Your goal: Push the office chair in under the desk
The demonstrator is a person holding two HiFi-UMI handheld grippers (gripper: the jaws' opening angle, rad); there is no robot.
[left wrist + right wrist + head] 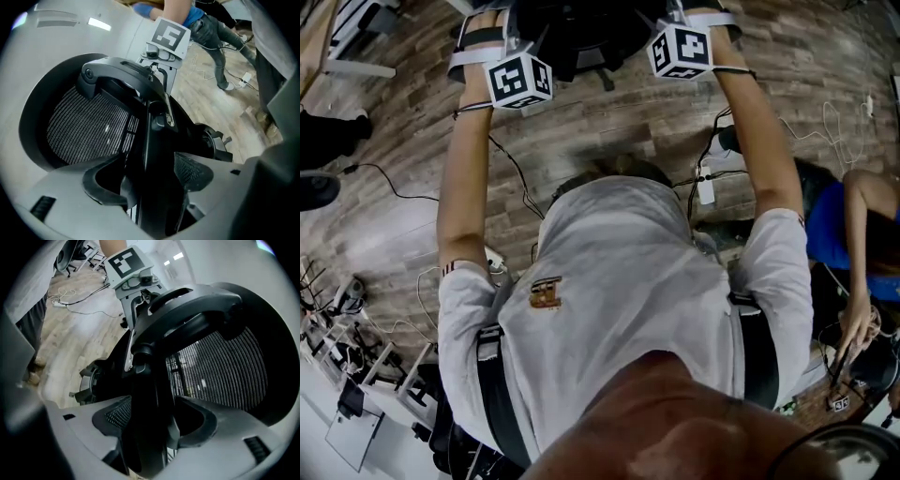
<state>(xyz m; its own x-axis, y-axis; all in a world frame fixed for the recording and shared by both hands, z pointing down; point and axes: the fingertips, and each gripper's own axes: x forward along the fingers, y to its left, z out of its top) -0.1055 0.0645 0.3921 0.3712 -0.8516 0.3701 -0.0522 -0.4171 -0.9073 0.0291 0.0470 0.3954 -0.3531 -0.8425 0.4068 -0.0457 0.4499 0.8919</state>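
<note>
The black office chair (581, 37) stands at the top of the head view, on the wooden floor, mostly hidden behind my two outstretched arms. Its mesh back (84, 126) fills the left gripper view, and the dark upright frame bar (149, 140) runs between the jaws of my left gripper (150, 187). Those jaws stand open around the bar. From the other side, my right gripper (150, 427) is open too, with the same frame bar (145, 394) between its jaws and the mesh (220, 366) on its right. No desk shows clearly.
Cables (516, 169) and a power strip (705, 185) lie on the floor close behind the chair. A person in blue (834, 225) crouches at the right. A dark shoe (319, 192) and white furniture legs (356, 66) are at the left.
</note>
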